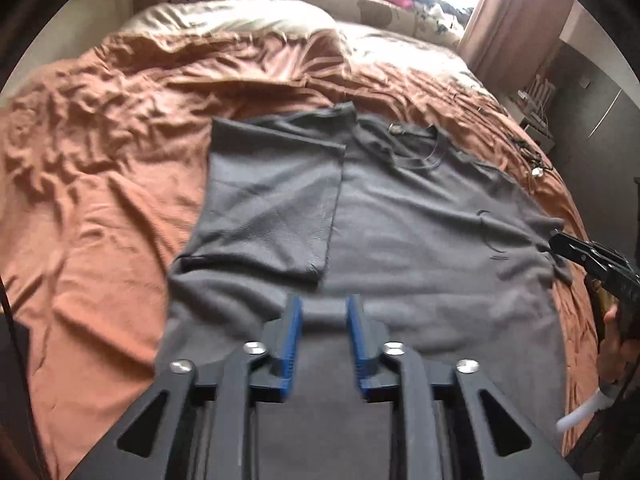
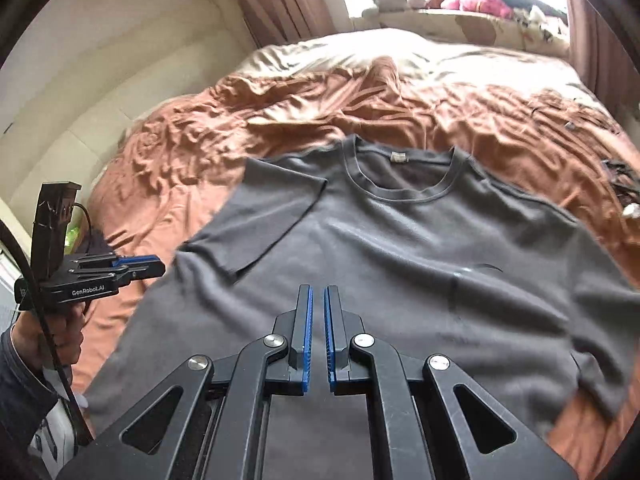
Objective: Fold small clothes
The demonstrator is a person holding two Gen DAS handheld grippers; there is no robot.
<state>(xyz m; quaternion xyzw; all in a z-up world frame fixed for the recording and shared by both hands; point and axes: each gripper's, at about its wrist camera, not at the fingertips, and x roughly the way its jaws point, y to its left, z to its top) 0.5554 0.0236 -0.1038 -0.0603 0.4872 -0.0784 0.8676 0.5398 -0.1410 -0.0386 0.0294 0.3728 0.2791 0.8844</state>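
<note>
Grey T-shirt [image 2: 400, 264] hem hidden behind right hand-held gripper [image 2: 318, 292]

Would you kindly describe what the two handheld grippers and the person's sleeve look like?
Both grippers are black metal linkages with silver pivot screws and blue ribbed jaws. The left gripper has a pistol grip, white "GenRobot.AI" lettering, an upright black block on top and a black cable. The right gripper matches in build. A dark sleeve covers the left arm.

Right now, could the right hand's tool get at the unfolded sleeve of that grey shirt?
Probably yes. The sleeve lies flat on the bed with nothing on it, just right of the right gripper. Its fingers are shut and empty, so they must open first.
</note>
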